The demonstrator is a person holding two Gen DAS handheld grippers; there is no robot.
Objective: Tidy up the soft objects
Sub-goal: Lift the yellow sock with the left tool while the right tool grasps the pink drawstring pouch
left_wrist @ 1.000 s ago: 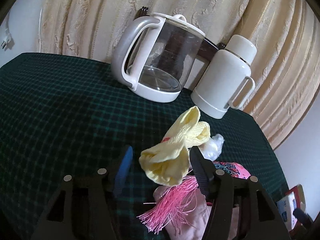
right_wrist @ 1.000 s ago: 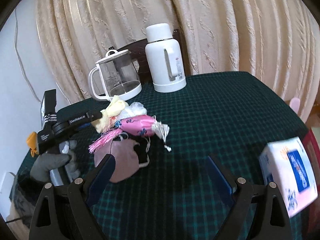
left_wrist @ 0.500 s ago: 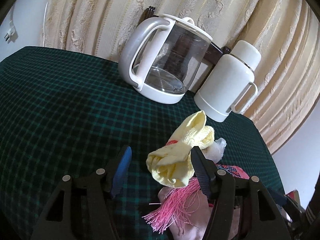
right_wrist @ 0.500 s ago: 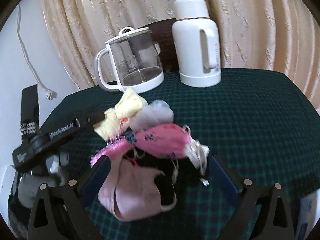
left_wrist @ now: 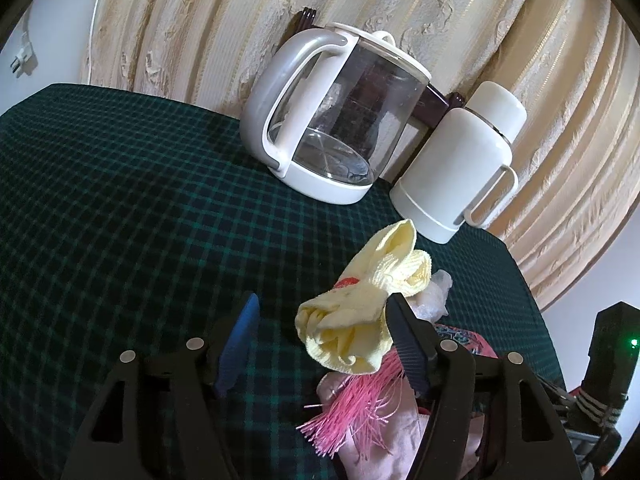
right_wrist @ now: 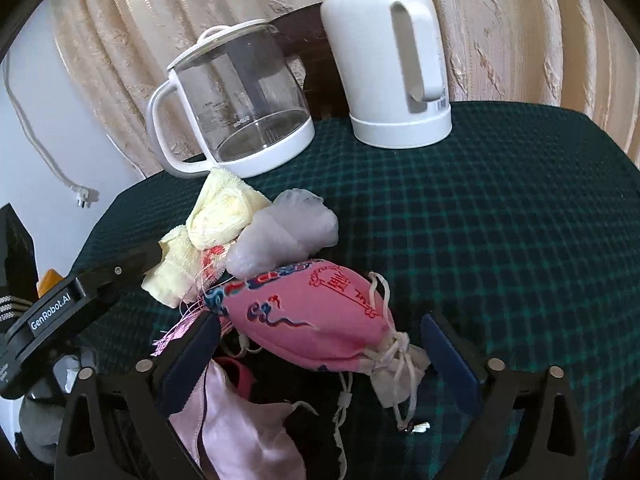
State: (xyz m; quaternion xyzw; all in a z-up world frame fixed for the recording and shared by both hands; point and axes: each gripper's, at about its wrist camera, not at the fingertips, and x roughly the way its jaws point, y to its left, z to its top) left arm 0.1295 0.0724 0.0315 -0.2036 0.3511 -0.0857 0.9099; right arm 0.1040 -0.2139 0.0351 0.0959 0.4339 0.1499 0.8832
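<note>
A heap of soft things lies on the green checked tablecloth (left_wrist: 100, 208). A folded yellow cloth (left_wrist: 360, 312) rests on a pink tassel (left_wrist: 352, 412). It also shows in the right wrist view (right_wrist: 216, 220), beside a translucent white pouch (right_wrist: 288, 232) and a pink embroidered drawstring pouch (right_wrist: 316, 320). A pale pink satin mask (right_wrist: 236, 432) lies below. My left gripper (left_wrist: 324, 340) is open, with the yellow cloth against its right finger. My right gripper (right_wrist: 320, 364) is open around the pink pouch.
A glass kettle with a white handle (left_wrist: 332, 120) and a white thermos jug (left_wrist: 460, 168) stand at the table's back edge before beige curtains. They also show in the right wrist view, kettle (right_wrist: 236, 108) and jug (right_wrist: 392, 56). A wall cable hangs at left (right_wrist: 40, 148).
My right gripper has moved forward and left, up to the heap, and now straddles the pink pouch. My left gripper has edged closer to the kettle, still open by the yellow cloth.
</note>
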